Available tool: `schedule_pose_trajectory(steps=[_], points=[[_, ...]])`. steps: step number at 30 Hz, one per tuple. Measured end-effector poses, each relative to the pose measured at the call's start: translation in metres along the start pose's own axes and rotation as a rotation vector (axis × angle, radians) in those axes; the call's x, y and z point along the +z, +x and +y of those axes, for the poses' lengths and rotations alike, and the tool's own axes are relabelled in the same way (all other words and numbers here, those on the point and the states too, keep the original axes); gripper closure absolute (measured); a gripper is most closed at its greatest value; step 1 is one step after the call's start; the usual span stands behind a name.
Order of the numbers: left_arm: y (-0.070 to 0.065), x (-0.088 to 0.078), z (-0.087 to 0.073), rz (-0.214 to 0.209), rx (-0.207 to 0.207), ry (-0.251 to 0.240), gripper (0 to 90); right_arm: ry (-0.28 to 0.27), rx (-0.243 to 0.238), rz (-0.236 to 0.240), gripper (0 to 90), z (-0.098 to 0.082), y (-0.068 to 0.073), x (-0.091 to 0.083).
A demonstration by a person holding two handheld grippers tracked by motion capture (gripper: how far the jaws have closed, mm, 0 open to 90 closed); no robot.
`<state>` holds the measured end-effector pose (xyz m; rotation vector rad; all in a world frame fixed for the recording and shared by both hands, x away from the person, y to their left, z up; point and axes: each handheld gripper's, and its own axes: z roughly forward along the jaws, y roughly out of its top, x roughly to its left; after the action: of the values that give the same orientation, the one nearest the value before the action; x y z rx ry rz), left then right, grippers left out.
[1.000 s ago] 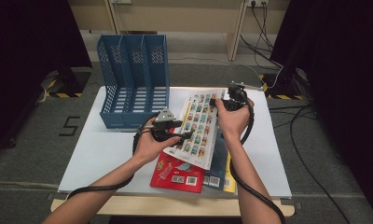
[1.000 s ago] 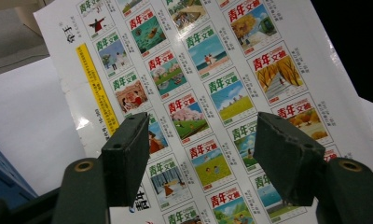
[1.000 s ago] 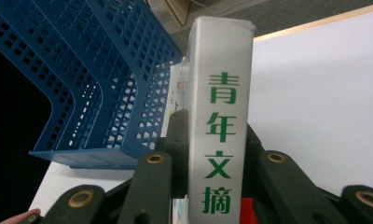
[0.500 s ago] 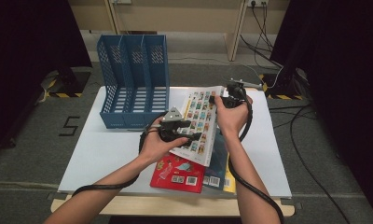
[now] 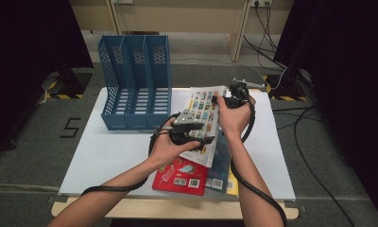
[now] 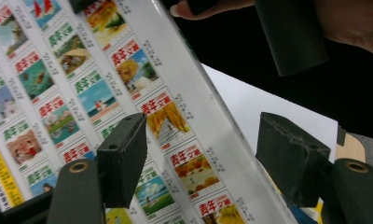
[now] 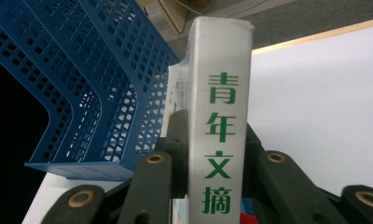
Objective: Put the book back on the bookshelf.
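Right gripper (image 5: 221, 100) clamps the thick white book (image 5: 203, 118) by its spine, pads on both covers, book lifted and tilted over the table (image 5: 107, 151). Left gripper (image 6: 208, 158) jaws spread, straddling the book's edge, not pressing. Red book (image 5: 180, 174) lies flat below. Blue file rack (image 5: 135, 80) stands just left.

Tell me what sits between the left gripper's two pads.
In the left gripper view, the white book's edge runs between the left gripper's open pads, which aren't pressing it. The right gripper clamps its spine.
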<state>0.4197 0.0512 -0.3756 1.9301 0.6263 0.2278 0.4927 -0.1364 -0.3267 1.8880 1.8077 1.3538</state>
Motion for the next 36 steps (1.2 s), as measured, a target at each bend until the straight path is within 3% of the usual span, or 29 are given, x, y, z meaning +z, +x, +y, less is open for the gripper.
schedule_pose_trajectory(steps=[20, 31, 36], points=[[-0.006, 0.016, 0.000, 0.054, 0.048, 0.025, 33.6, -0.043, -0.026, -0.011, 74.2, 0.002, 0.011, -0.008], [-0.001, 0.017, -0.001, 0.087, 0.074, 0.041, 35.2, -0.086, -0.058, -0.016, 74.2, 0.004, 0.017, -0.026], [0.006, 0.014, -0.006, 0.128, 0.083, 0.047, 37.1, -0.096, -0.062, -0.008, 74.1, 0.003, 0.023, -0.031]])
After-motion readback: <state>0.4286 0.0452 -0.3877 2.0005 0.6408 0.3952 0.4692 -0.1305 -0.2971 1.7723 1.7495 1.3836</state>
